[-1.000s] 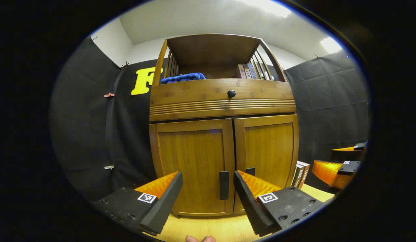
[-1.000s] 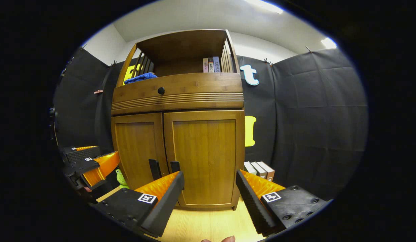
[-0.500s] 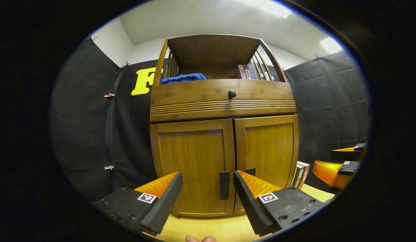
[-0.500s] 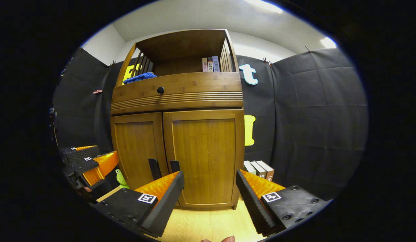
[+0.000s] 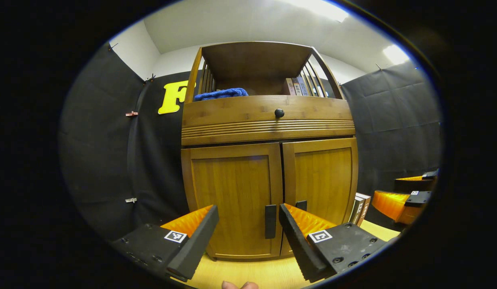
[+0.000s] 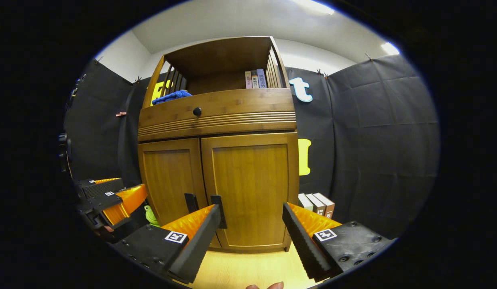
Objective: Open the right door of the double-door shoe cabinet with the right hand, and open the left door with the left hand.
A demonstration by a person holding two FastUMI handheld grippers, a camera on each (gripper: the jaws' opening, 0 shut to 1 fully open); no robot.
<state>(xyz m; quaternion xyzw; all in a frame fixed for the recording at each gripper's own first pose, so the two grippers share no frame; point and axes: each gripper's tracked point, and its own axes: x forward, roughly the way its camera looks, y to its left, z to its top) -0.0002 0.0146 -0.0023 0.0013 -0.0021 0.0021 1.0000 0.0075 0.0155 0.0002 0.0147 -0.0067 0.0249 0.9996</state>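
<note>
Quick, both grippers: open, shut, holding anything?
Left gripper: open, holding nothing, short of the left door handle.
Right gripper: open, holding nothing.

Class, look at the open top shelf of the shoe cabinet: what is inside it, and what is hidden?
Inside the top shelf lie a blue cloth at the left and upright books at the right. The drawer front covers their lower parts.

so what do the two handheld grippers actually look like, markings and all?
Both match. The left gripper and the right gripper each have two wedge-shaped fingers with ridged inner pads, ribbed backs, and flat plates with screw heads. Each plate carries a square black-and-white fiducial tag. No cables or sleeves visible.
</note>
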